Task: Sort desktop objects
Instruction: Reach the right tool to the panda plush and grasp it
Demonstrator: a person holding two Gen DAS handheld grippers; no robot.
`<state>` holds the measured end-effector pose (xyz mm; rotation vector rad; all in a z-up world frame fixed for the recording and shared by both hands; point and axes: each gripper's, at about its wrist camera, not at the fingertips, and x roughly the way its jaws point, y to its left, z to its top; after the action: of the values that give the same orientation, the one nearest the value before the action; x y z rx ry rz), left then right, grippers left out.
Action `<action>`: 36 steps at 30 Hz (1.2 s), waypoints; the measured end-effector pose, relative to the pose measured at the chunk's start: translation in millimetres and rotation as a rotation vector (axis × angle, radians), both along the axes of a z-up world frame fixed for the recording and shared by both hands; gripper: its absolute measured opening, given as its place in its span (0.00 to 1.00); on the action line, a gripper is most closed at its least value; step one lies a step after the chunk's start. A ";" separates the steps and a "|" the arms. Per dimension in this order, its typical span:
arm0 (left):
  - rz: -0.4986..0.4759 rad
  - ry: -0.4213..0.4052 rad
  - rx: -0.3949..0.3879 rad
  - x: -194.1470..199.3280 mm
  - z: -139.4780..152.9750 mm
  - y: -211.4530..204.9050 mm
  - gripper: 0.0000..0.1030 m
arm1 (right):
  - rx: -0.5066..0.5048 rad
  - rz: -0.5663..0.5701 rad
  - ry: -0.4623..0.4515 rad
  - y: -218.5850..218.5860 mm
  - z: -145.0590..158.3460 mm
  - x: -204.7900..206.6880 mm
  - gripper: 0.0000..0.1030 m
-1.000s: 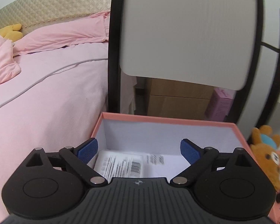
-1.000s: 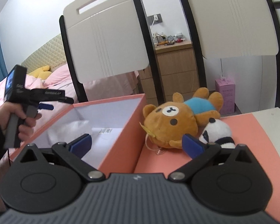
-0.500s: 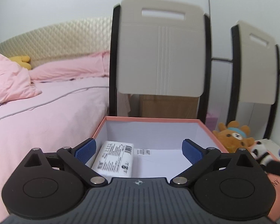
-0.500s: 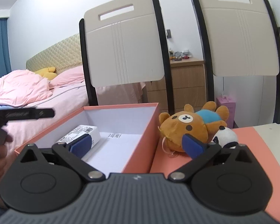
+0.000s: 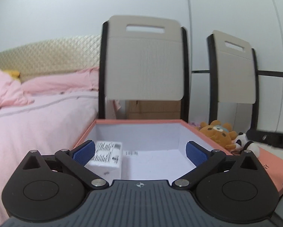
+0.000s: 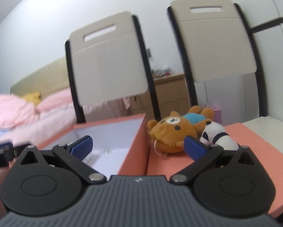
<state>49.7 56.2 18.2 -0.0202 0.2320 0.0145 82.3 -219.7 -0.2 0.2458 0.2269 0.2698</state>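
We hold both tongs wide apart and empty: the left tongs (image 5: 139, 152) hover at the near edge of the open salmon-pink cardboard box with a white lining (image 5: 137, 121), and the right tongs (image 6: 138, 146) point past its right wall toward the toys. A small white printed carton (image 5: 107, 156) already lies inside the box, at about 8 o'clock on its floor. The brown plush bear in a blue shirt (image 6: 172, 132) and the little black-and-white plush panda (image 6: 216, 137) lie touching each other on the flat salmon-pink lid (image 6: 254, 151) beside the box, at 1 o'clock from the right tongs. The next pick looks like the bear; we should straddle its soft head squarely, squeeze well into the stuffing, and lift clear of the box wall before crossing over. Motion blur smears the chairs, the worktop is mostly hidden, and the carton's print is unreadable.
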 end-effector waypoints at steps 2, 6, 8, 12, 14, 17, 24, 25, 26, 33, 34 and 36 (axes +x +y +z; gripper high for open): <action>0.030 0.010 -0.019 2.0 -2.0 5.6 1.00 | 0.019 -0.017 -0.033 2.5 -0.3 0.6 1.00; 0.081 0.013 -0.043 4.2 -2.5 14.1 1.00 | -0.007 -0.027 -0.098 13.1 1.0 -0.3 1.00; 0.092 0.011 -0.045 4.6 -2.7 14.8 1.00 | 0.002 -0.023 -0.098 14.5 0.9 1.0 1.00; 0.103 0.016 -0.030 4.9 -4.4 13.3 1.00 | 0.049 -0.037 -0.076 6.9 8.2 7.8 1.00; 0.105 0.019 -0.027 5.0 -5.4 12.9 1.00 | 0.044 -0.043 -0.060 1.8 15.8 14.4 1.00; 0.101 0.021 -0.030 4.9 -7.3 12.7 1.00 | 0.005 -0.082 -0.023 -11.9 29.7 33.0 1.00; 0.112 0.029 -0.030 4.7 -10.5 12.8 1.00 | -0.052 -0.173 0.082 -55.5 32.3 113.6 1.00; 0.115 0.029 -0.030 4.9 -10.8 13.0 1.00 | -0.088 -0.178 0.099 -58.3 26.2 125.6 1.00; 0.117 0.030 -0.028 5.3 -11.6 12.9 1.00 | -0.119 -0.187 0.129 -60.8 18.1 136.3 1.00; 0.115 0.049 -0.028 9.5 -19.3 11.5 1.00 | -0.117 -0.190 0.407 -92.9 -35.7 166.9 1.00; 0.114 0.051 -0.027 9.9 -20.2 10.9 1.00 | -0.099 -0.192 0.421 -96.2 -38.6 168.0 0.99; 0.113 0.051 -0.027 9.7 -20.8 9.7 1.00 | -0.107 -0.186 0.419 -95.7 -40.8 168.4 0.99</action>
<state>59.4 65.9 -2.5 -0.0604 0.2820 0.1249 250.6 -315.3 -41.0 0.2139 0.6282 0.0181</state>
